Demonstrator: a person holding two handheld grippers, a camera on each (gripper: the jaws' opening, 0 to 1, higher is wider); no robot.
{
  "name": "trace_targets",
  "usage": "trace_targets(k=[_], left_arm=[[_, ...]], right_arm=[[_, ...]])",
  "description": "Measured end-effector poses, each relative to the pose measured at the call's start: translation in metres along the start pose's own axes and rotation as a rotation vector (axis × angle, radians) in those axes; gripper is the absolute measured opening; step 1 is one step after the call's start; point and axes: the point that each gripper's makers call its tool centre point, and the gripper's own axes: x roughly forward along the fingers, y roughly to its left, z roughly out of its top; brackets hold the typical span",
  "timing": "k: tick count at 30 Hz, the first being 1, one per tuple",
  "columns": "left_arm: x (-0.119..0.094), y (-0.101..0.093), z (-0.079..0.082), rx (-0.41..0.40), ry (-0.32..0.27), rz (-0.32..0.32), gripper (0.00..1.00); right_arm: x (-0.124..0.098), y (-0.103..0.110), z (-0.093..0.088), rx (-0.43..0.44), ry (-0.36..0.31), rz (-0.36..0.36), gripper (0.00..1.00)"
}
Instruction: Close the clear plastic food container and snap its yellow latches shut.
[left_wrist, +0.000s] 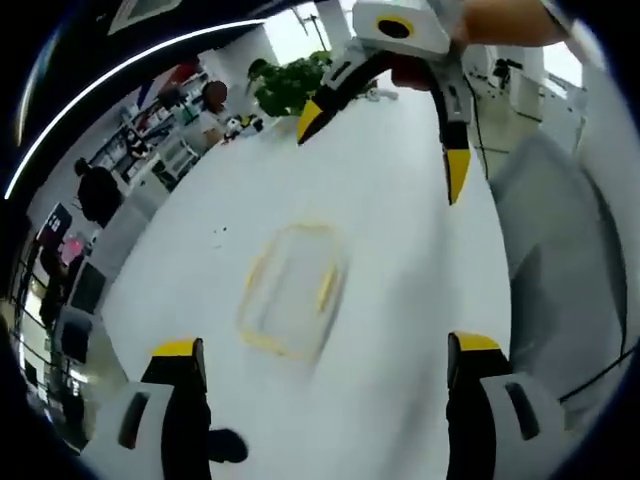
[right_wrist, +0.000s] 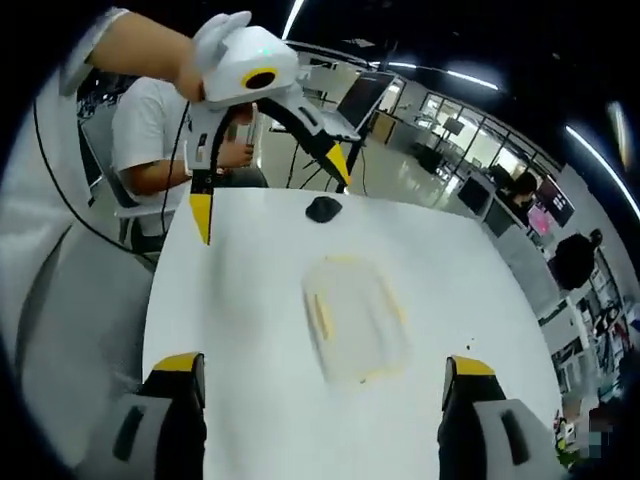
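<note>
Container (left_wrist: 292, 290) lies flat on the white table (left_wrist: 400, 200), between the two grippers and apart from both — its long axis runs roughly from one toward the other. Neither looks clearly nearer. Left gripper (left_wrist: 325, 362) and right gripper (right_wrist: 320, 372) both hover with jaws spread wide, holding and touching nothing. Yellow latches (right_wrist: 322, 312) show at the rim.

White table (left_wrist: 400, 200) under it all; the clear food container (left_wrist: 292, 290) is see-through with yellow latches (left_wrist: 326, 288). Both grippers, left gripper (left_wrist: 325, 350) and right gripper (right_wrist: 320, 362), are white with black jaws, yellow-tipped. A small black object (right_wrist: 323, 208) sits beyond, and a green plant (left_wrist: 290, 85).
</note>
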Motion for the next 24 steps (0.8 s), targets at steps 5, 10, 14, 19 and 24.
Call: trace_targets(k=[5,10,14,19,24], left_arm=[[-0.019,-0.01,-0.009,-0.069,-0.054,0.046,0.96],[-0.04,-0.023,-0.023,-0.141,-0.08,0.08,0.97],[-0.052,-0.033,-0.029,-0.247,-0.123,0.128,0.97],[-0.068,-0.056,-0.045,-0.302,-0.125,0.143,0.97],[-0.083,-0.081,-0.06,-0.365,-0.124,0.142,0.95]], right_arm=[[-0.021,0.017,-0.013,0.103,-0.053,-0.047,0.99],[-0.036,0.041,-0.037,0.154,-0.055,-0.077,0.99],[-0.05,0.059,-0.057,0.199,-0.046,-0.1,0.99],[-0.074,0.081,-0.074,0.303,-0.059,-0.135,0.99],[-0.099,0.094,-0.076,0.407,-0.102,-0.194,0.99]])
